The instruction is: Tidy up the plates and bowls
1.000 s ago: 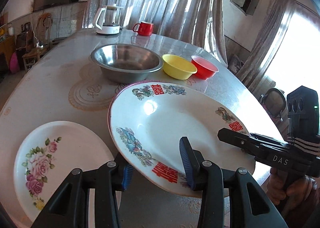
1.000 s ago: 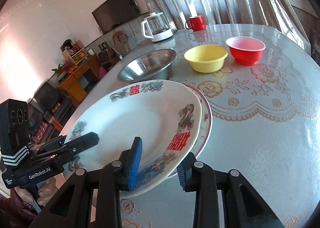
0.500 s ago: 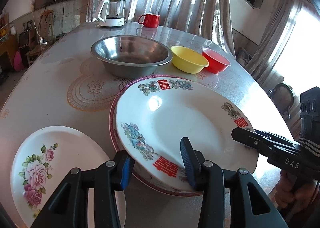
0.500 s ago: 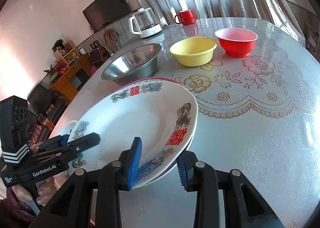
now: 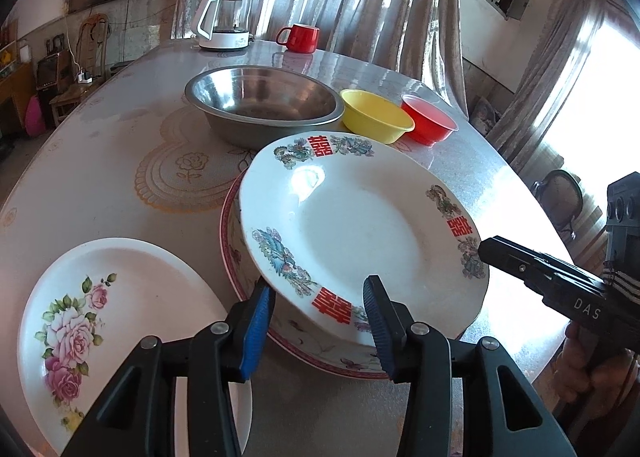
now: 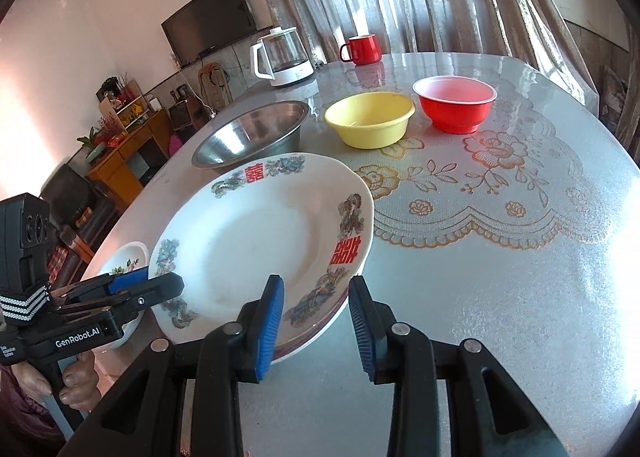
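The left gripper [image 5: 318, 307] and right gripper [image 6: 316, 307] both stand spread apart at the near rim of the dragon plate [image 5: 360, 233], which lies on a pink-rimmed plate [image 5: 236, 257] mostly hidden beneath it. The rose plate [image 5: 112, 297] sits just beside, cut off by the fingers. Beyond stand the steel bowl [image 5: 264, 105], yellow bowl [image 5: 376, 119] and red bowl [image 5: 430, 123]
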A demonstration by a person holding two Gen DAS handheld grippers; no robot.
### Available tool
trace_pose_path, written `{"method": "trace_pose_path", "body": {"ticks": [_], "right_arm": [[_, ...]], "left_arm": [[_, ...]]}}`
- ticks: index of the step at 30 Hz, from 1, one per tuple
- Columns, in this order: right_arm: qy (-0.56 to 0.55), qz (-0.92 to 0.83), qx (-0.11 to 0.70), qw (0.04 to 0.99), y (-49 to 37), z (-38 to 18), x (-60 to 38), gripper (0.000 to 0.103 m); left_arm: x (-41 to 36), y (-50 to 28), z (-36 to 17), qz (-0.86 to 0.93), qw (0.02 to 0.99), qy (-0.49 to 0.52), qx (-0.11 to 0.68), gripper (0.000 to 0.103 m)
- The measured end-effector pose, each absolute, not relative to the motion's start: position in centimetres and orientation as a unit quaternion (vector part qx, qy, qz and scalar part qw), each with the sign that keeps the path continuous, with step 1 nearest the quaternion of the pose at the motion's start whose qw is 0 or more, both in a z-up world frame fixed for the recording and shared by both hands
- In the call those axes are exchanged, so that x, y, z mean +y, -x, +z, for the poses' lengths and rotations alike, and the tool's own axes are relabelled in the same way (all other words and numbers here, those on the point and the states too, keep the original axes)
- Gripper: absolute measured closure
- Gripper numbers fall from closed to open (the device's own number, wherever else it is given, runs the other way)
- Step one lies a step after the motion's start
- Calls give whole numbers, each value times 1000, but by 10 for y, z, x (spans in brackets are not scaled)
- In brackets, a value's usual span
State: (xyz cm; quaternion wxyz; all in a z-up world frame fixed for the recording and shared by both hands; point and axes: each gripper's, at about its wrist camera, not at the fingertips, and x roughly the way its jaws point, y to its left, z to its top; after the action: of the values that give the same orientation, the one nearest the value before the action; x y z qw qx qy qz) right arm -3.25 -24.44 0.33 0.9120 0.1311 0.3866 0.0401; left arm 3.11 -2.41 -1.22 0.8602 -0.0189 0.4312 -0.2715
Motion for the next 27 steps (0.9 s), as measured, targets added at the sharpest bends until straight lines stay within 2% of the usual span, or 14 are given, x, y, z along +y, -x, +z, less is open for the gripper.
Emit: {"method": "trace_pose_path", "body": {"ticks": [7,13,16,17,18,20,27], "right_arm": [[-144,22,390,909,17,-3,-255,69],[-117,17,392,912,14,-4,-251,86],[-105,21,390,915,19,-2,-249,89],[-96,21,389,916,21,-1,-247,90],[-90,20,389,917,22,0,-245,91],[-83,17,390,917,23,1,-243,92],[-89,18,398,913,21,1,-243,89]], "left_arm": [[-21,-29,-10,-274,861,23,429,56],[-13,-24,2,-274,873,22,402,47],[-10,-31,3,-264,877,24,400,44],[-9,-36,3,-260,878,30,401,40],[-7,-41,3,-258,878,37,401,31],[-6,-55,2,-250,876,52,410,25],[-17,-80,5,-269,866,73,415,25]]}}
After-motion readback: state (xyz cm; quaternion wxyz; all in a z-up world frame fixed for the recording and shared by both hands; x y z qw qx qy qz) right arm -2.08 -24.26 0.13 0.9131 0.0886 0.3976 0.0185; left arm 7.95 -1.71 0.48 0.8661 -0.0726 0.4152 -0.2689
